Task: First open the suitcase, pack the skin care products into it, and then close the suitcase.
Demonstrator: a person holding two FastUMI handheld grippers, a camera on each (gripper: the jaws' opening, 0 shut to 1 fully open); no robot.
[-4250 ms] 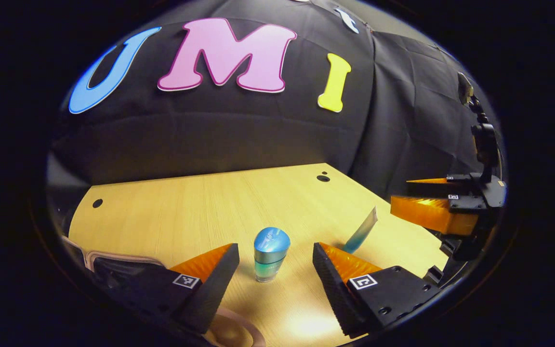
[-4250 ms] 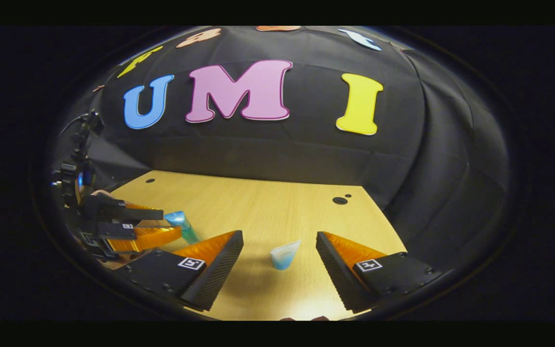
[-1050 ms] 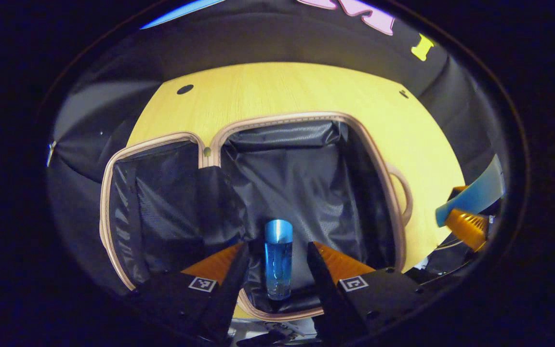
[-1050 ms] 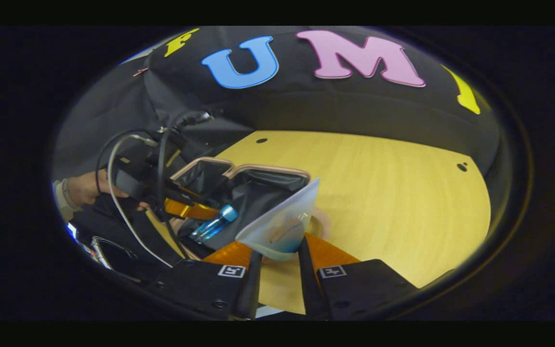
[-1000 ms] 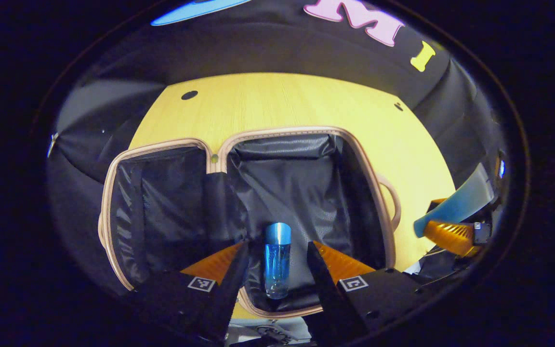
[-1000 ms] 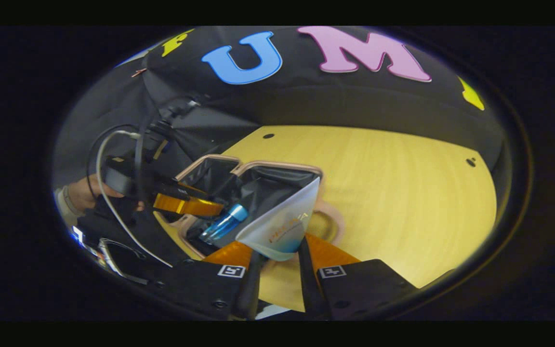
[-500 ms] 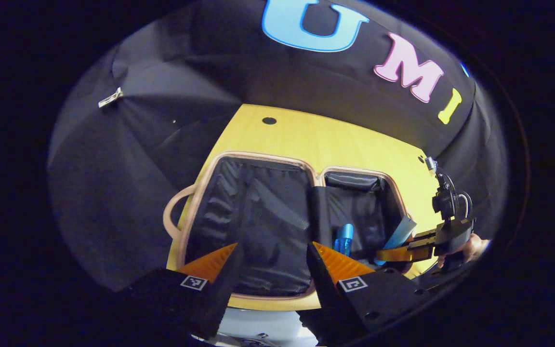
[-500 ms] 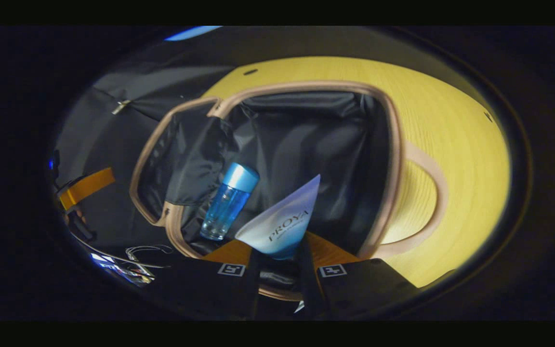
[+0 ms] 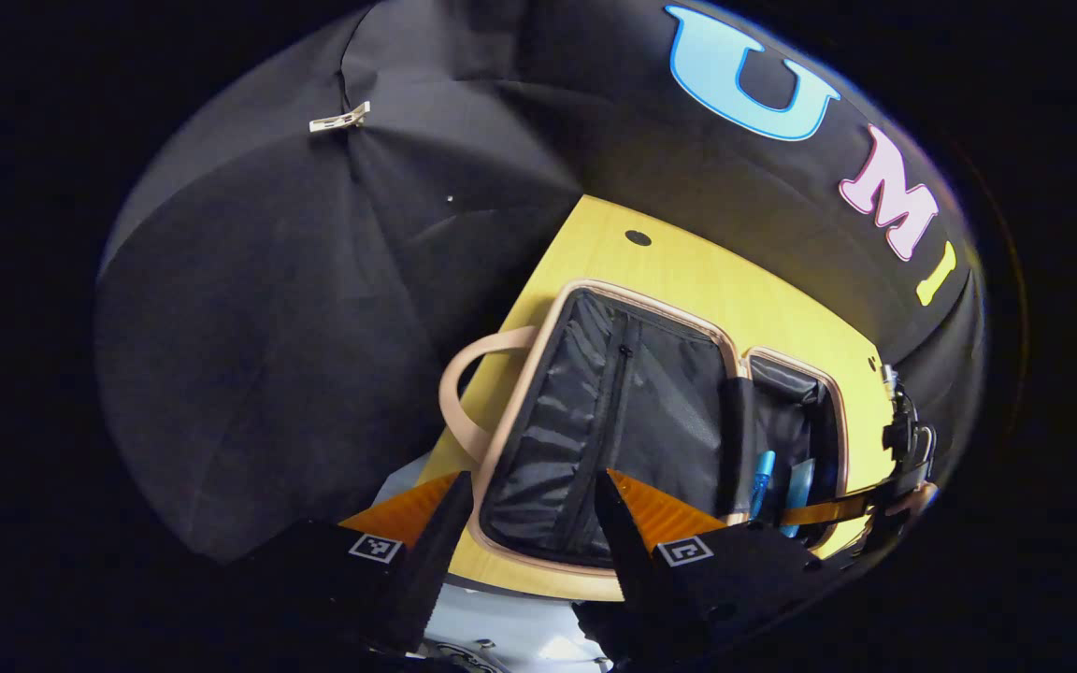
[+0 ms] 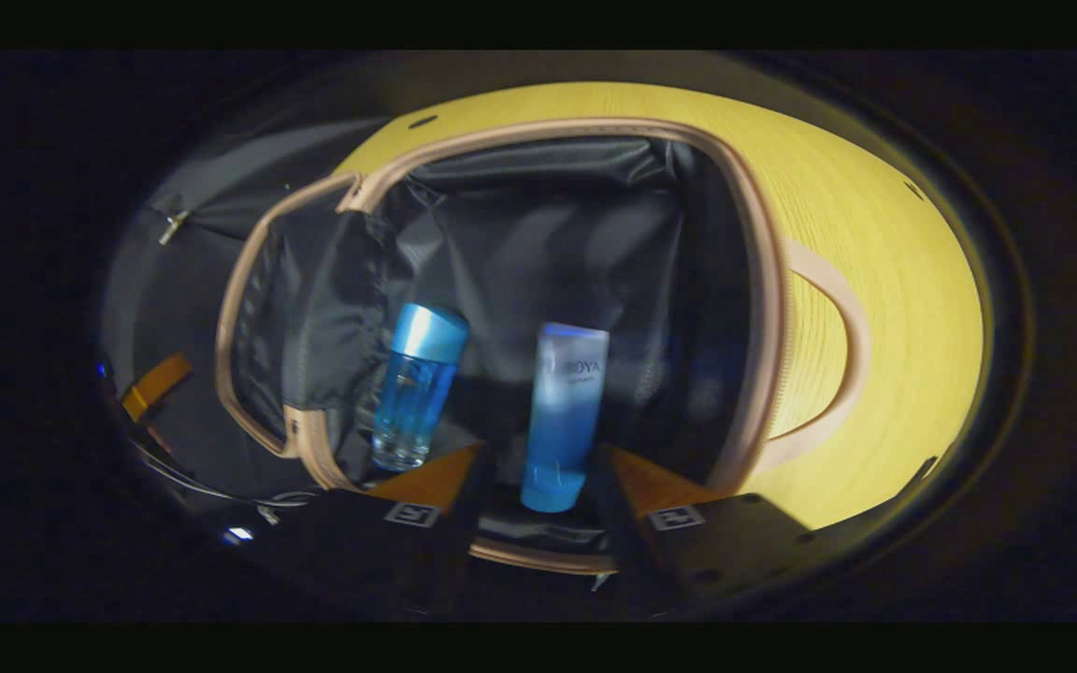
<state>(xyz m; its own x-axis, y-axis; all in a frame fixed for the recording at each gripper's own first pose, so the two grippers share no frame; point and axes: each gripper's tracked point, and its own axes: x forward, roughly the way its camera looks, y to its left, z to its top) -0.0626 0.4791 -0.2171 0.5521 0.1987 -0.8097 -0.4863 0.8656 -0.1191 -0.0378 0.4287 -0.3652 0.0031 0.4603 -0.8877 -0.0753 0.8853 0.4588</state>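
— So what has changed over the last second?
— Both products are now down inside the suitcase (image 10: 768, 308). Going left to right in the right gripper view: the bottle (image 10: 415, 388) lies near the left wall of the right-hand compartment, cap toward the far edge, and the tube (image 10: 565, 416) lies just beside it, cap toward the near rim. A second ago each was still pinched in a gripper above the case.
— And the grippers?
— The left gripper (image 9: 531, 523) has swung off to the left; its fingers stand wide apart with nothing between them, over the near edge of the zipped lid half (image 9: 595, 439). The right gripper (image 10: 538, 486) has its fingers spread either side of the tube's cap; they look parted from it, so I judge the tube released.
— Meaning?
— Packing looks done, with 2 items in. What's left, I think, is closing: folding the lid half over. The left gripper seems headed that way, near the left handle (image 9: 457, 393).
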